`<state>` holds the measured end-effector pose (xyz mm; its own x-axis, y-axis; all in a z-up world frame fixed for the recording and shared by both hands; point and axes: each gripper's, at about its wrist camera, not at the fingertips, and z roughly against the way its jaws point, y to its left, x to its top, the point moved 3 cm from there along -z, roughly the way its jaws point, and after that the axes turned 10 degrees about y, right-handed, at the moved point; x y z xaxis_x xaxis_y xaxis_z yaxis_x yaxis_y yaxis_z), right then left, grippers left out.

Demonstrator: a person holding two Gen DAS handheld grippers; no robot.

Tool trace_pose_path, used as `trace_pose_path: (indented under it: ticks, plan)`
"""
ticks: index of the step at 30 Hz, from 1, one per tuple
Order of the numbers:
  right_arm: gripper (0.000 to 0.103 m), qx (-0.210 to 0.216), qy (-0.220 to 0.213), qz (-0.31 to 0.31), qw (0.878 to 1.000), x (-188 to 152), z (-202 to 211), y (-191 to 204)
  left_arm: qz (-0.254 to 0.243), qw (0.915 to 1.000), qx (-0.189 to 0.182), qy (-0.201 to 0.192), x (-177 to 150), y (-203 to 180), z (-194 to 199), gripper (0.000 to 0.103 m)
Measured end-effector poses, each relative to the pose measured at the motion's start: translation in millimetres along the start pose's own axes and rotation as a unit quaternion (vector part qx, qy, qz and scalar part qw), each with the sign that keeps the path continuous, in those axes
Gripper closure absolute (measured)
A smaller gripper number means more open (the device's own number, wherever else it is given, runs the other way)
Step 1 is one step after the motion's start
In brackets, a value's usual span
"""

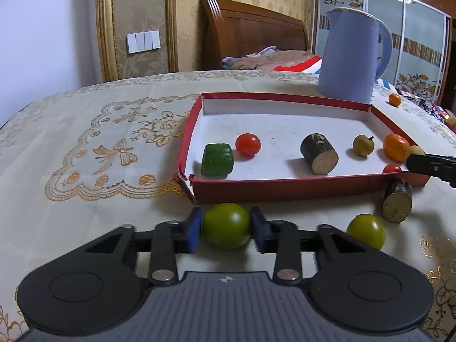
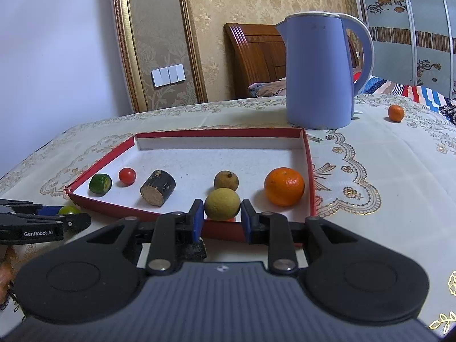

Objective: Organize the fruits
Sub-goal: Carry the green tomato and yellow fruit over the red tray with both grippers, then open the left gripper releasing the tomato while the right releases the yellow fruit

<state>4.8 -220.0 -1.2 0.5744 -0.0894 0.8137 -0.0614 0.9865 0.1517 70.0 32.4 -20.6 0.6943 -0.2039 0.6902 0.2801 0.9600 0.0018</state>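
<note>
A green tomato (image 1: 226,226) was gripped by the left gripper (image 1: 226,228); a yellowish longan (image 2: 222,203) was clamped by the right gripper (image 2: 222,219) above the red tray (image 2: 309,154).

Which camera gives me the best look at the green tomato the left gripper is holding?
The left wrist view. There the green tomato sits close and centred in the left gripper, blue pads on both sides. The right wrist view shows only a sliver of it at the left edge, behind that gripper's fingers.
</note>
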Motion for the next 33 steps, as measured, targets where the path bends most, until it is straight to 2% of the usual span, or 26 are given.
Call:
trace_pose_path:
  ticks: [10, 17, 21, 24, 28, 33]
  plan:
    - [0.077, -0.002, -0.003, 0.006, 1.0, 4, 4, 0, -0.008, 0.9999, 0.009, 0.004, 3, -7, 5, 0.07]
    - [0.077, -0.006, -0.01, 0.018, 1.0, 19, 4, 3, -0.009, 0.9998, 0.004, -0.015, 30, -18, 15, 0.07]
    - [0.077, -0.007, -0.003, 0.023, 1.0, 31, -7, 7, -0.001, 0.9998, 0.001, -0.02, 50, -24, 11, 0.07]
    - [0.077, -0.018, -0.001, 0.031, 0.999, 42, -18, 11, 0.017, 0.9998, -0.004, -0.007, 65, -24, 3, 0.07]
    - [0.077, -0.032, 0.003, 0.031, 0.999, 56, -39, 10, 0.003, 0.9998, 0.019, -0.009, 81, -28, -6, 0.07]
    - [0.077, -0.041, 0.022, 0.017, 0.999, 65, -68, 4, 0.02, 0.9996, 0.018, 0.001, 92, -27, -31, 0.07]
